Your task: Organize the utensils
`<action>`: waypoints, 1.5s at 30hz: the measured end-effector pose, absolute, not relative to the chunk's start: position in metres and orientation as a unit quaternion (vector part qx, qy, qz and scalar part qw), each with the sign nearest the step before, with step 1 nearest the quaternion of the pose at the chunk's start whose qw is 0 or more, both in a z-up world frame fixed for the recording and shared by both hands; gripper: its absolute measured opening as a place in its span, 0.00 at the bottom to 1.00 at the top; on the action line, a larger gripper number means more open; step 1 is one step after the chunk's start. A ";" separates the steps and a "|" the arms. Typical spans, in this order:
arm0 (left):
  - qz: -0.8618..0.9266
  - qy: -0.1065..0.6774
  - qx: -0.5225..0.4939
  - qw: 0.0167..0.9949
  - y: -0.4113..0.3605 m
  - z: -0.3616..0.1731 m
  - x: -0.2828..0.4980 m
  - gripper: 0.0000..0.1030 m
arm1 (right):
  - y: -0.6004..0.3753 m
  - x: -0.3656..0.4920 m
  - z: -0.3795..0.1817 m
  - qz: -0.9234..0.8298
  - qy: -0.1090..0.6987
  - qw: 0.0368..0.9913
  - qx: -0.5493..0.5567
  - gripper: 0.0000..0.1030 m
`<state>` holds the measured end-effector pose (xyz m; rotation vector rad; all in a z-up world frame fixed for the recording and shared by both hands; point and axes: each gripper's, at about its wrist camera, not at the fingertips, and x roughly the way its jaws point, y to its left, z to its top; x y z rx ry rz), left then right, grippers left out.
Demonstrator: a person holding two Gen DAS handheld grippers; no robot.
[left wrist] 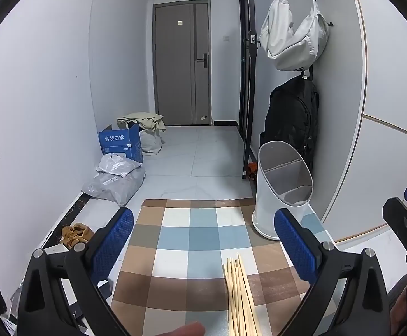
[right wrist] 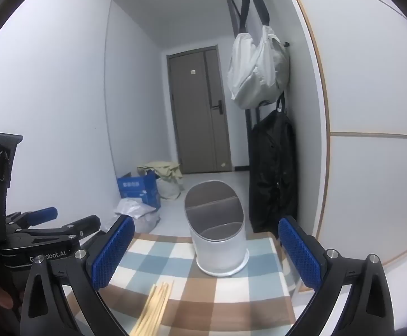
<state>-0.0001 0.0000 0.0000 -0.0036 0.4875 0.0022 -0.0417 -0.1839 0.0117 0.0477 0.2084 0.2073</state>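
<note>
Room: a narrow hallway with white walls and a grey door [left wrist: 182, 64] at the far end; the work surface is a checked cloth [left wrist: 192, 232] in blue, brown and white.
Left wrist view, jaws: the left gripper [left wrist: 203, 249] stands wide, nothing between its blue pads; by my reading it is simply readied for a first pick.
Left wrist view, chopsticks: a bundle of bamboo chopsticks [left wrist: 239, 294] lies flat on the cloth, inside the jaw gap and nearer the right-hand pad, its ends pointing ahead towards the holder.
Left wrist view, holder: a white utensil holder [left wrist: 283, 187] with a slanted, divided mouth stands upright beyond the right-hand pad, at the cloth's far corner; the slant faces the grippers, which should make dropping sticks in easier.
Left wrist view, clutter: a blue carton [left wrist: 120, 142] and grey plastic bags [left wrist: 116, 179] sit on the floor beyond the left-hand pad, and a white bag [left wrist: 293, 39] and a black backpack [left wrist: 290, 120] hang above the holder; all are clear of the work.
Right wrist view, jaws: the right gripper [right wrist: 206, 252] is likewise spread wide and empty.
Right wrist view, holder: it stands straight ahead, centred between the pads, compartments empty as far as shows.
Right wrist view, chopsticks: they lie low in the gap, towards the left-hand pad, somewhat blurred.
Right wrist view, neighbour: the left gripper sits just outside the left-hand pad.
</note>
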 end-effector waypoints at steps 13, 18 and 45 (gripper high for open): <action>0.004 0.240 -0.003 0.971 -0.002 -0.001 0.000 0.95 | -0.187 -0.041 0.012 0.101 0.103 0.989 0.027 1.00; 0.007 0.238 -0.003 0.971 0.000 -0.001 0.000 0.95 | -0.185 -0.043 0.011 0.108 0.105 0.988 0.027 1.00; 0.005 0.251 -0.011 0.968 0.005 0.001 0.001 0.95 | -0.184 -0.037 0.011 0.111 0.126 0.985 0.038 1.00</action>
